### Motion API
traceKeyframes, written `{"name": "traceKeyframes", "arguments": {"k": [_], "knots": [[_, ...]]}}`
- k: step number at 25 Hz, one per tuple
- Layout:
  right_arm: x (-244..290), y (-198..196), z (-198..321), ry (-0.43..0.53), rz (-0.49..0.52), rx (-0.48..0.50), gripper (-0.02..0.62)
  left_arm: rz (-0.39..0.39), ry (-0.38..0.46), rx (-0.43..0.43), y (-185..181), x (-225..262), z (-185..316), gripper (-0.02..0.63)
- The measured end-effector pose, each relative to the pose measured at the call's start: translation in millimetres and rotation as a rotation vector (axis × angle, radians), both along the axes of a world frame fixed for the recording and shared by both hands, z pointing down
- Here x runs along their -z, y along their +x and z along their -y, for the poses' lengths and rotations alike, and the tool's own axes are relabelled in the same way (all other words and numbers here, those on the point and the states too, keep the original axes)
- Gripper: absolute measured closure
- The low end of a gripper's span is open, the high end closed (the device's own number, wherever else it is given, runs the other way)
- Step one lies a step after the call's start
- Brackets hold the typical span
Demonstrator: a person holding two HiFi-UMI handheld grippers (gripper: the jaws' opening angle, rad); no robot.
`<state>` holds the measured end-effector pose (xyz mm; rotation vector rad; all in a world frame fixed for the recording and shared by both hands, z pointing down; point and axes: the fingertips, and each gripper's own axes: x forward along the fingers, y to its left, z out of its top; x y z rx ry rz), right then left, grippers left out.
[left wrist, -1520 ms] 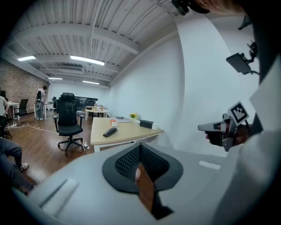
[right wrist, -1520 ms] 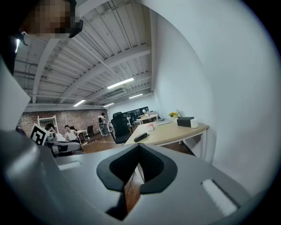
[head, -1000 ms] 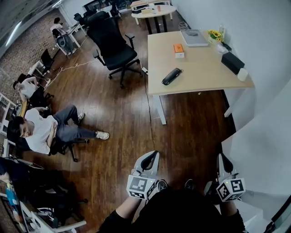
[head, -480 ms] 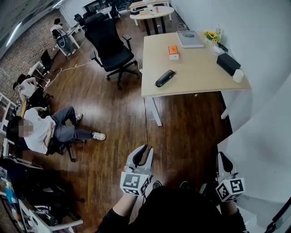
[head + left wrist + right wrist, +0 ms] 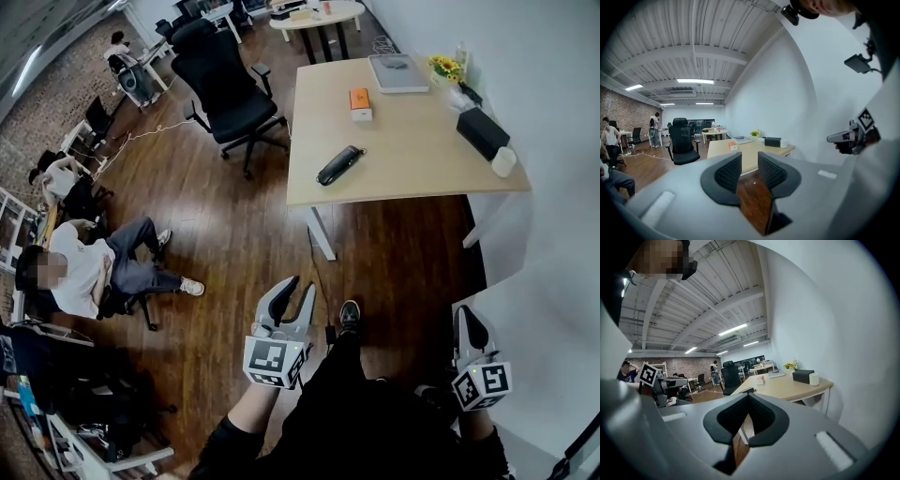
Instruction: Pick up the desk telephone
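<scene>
The desk telephone [image 5: 339, 165], a black elongated handset, lies near the front left of a light wooden desk [image 5: 412, 173] far ahead of both grippers. It also shows just above the right jaws in the right gripper view, telephone [image 5: 746, 390]. My left gripper [image 5: 294, 292] is held low over the wooden floor, its jaws opening with nothing between them [image 5: 749, 169]. My right gripper [image 5: 466, 321] hangs near the white wall, jaws shut and empty [image 5: 749, 398]. Both point toward the desk.
On the desk are an orange box [image 5: 361, 101], a grey laptop [image 5: 398, 73], flowers [image 5: 443, 70], a black box [image 5: 483, 131] and a white cup [image 5: 504, 161]. A black office chair [image 5: 225, 89] stands left of the desk. A seated person [image 5: 94, 272] is at the left.
I have stepped toward the desk, one foot now forward between the grippers. Both grippers moved ahead with me. The left jaws have parted from shut.
</scene>
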<state>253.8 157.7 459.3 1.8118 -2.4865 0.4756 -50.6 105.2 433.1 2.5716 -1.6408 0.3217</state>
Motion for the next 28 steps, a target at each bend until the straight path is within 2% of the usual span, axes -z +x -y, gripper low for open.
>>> {"name": "traceKeyframes", "arguments": {"k": [6, 9, 11, 13, 18, 21, 25, 28], "knots": [[-7, -7, 97, -0.053, -0.084, -0.055, 0.595, 0.031, -0.002, -0.033, -16, -34, 142, 0.509], [8, -21, 169, -0.077, -0.099, -0.080, 0.595, 0.048, -0.031, -0.091, -17, -43, 228, 0.429], [21, -38, 219, -0.079, -0.110, -0.063, 0.595, 0.081, -0.058, -0.144, -17, -51, 281, 0.406], [30, -55, 263, -0.089, -0.120, -0.040, 0.589, 0.135, -0.115, -0.200, -17, -73, 325, 0.382], [30, -70, 341, -0.117, -0.177, 0.001, 0.571, 0.257, -0.350, -0.322, 1, -157, 400, 0.312], [26, -73, 377, -0.120, -0.184, 0.023, 0.569, 0.329, -0.468, -0.368, 17, -202, 429, 0.296], [26, -80, 417, -0.090, -0.152, 0.059, 0.569, 0.446, -0.586, -0.417, 39, -248, 454, 0.296], [31, -85, 439, -0.060, -0.129, 0.097, 0.569, 0.494, -0.670, -0.441, 49, -269, 461, 0.298]]}}
